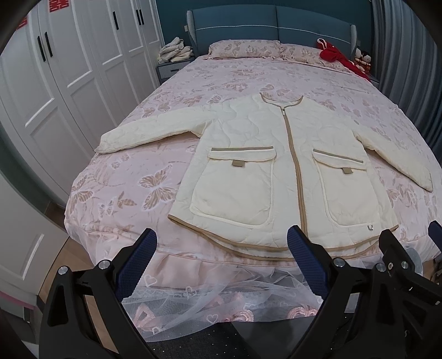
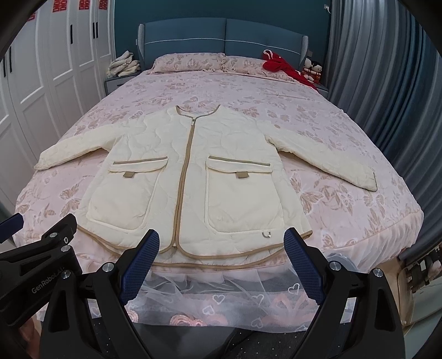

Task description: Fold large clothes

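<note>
Left wrist view: jacket [image 1: 279, 171] hem at bed [image 1: 116, 176] edge, sleeves spread.

A home bedroom: a bed [image 1: 248, 77] with blue headboard [image 1: 270, 19], white wardrobe [image 1: 69, 69] and grey curtains [image 2: 386, 82].

In the left wrist view, the cream quilted zip-front jacket [image 1: 248, 165] has its hem partly covered by the dark blue gripper fingers [image 1: 301, 256]. The small red-and-white dolls [image 2: 312, 70] by the headboard are too small to make out. The white panelled wardrobe [image 2: 41, 69] is cut off by the frame edge.
</note>
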The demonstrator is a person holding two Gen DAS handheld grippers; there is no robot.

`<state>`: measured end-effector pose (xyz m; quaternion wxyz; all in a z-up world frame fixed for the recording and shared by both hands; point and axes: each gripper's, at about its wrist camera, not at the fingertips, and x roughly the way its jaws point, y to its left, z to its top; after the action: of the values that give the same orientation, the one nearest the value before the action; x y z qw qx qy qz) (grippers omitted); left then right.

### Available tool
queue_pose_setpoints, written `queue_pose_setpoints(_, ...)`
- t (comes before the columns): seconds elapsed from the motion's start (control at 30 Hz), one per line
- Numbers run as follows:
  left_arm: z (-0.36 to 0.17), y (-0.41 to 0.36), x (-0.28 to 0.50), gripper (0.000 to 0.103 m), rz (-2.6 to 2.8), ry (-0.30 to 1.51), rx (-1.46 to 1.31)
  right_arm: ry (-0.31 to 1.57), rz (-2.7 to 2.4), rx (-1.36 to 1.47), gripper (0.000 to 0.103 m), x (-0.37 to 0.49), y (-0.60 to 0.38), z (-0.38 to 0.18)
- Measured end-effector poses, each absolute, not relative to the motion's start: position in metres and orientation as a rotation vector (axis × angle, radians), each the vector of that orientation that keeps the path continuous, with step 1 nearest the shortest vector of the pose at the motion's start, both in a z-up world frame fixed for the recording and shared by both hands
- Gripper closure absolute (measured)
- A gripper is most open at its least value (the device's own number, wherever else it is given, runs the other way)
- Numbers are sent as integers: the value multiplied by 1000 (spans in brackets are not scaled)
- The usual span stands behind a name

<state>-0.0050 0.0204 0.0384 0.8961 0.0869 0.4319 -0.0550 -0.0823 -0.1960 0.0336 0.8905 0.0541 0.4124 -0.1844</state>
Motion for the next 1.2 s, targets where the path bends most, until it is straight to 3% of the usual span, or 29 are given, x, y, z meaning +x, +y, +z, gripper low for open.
queue_pose_setpoints(1.2, 47, 24, -3, 11, -103, 878, 181, 840, -392, 106, 13, -82, -199, 41)
